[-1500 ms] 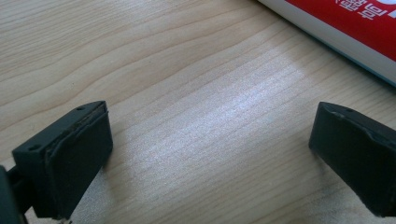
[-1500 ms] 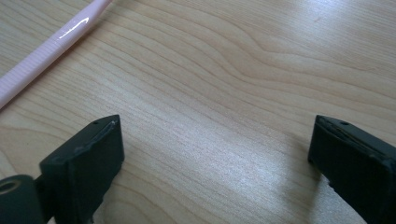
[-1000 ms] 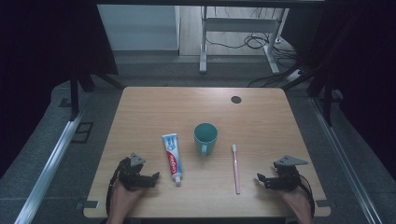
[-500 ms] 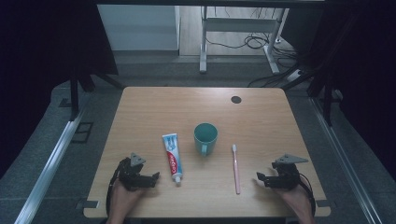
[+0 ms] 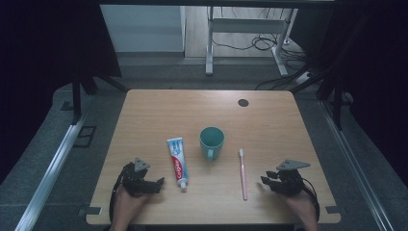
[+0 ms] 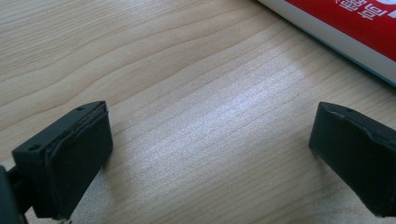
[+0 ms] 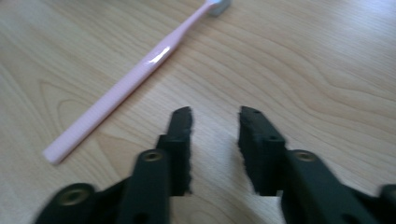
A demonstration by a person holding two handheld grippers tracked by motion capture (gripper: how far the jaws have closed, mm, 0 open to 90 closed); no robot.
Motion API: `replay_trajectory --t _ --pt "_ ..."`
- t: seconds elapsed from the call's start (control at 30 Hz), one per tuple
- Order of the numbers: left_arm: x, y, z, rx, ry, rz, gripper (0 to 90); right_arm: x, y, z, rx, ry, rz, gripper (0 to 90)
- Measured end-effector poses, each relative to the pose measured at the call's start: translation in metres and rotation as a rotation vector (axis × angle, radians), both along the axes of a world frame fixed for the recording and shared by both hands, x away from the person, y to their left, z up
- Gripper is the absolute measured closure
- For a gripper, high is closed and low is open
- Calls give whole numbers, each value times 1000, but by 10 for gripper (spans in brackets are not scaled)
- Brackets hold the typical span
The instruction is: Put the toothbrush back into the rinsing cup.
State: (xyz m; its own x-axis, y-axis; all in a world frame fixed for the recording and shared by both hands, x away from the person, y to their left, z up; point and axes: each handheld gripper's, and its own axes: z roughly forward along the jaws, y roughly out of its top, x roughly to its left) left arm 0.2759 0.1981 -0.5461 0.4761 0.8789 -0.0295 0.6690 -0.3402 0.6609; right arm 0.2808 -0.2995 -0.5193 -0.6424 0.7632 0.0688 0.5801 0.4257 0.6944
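A red, white and blue toothpaste tube (image 5: 177, 161) lies on the wooden table (image 5: 192, 110), with a teal mug (image 5: 211, 142) to its right and a pink toothbrush (image 5: 243, 173) further right. My left gripper (image 5: 161, 182) rests near the front edge, left of the tube, open with its jaws wide (image 6: 210, 144) over bare wood; the tube (image 6: 355, 28) lies just beyond them. My right gripper (image 5: 263, 180) sits right of the toothbrush. Its jaws (image 7: 215, 126) have just been closing and stand narrowly apart with nothing between them. The toothbrush (image 7: 135, 77) lies ahead to their left.
A small black round cap (image 5: 243, 102) sits in the tabletop near the back right. Beyond the table are a metal stand (image 5: 209, 43) and cables (image 5: 260, 43) on the floor. A rail (image 5: 53, 168) runs along the floor at the left.
The right gripper's jaws look closer together than before. Both hands stay where they were, and nothing on the table has moved.
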Motion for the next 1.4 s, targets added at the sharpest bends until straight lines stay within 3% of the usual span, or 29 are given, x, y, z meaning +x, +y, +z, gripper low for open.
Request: replay_trajectory --t 0.1,0.23,0.87,1.13,1.4 --pt "0 0 0 0 0 0 0 -1 7 2 7 -3 29 812" --pt "0 0 0 0 0 0 0 -1 13 5 29 -1 64 891" --pt "1 0 0 1 0 0 0 -2 47 8 109 25 173 893" --pt "1 0 0 2 0 1 0 -3 62 4 102 40 207 892" --pt "1 0 0 2 0 1 0 -2 65 -3 86 54 212 892"
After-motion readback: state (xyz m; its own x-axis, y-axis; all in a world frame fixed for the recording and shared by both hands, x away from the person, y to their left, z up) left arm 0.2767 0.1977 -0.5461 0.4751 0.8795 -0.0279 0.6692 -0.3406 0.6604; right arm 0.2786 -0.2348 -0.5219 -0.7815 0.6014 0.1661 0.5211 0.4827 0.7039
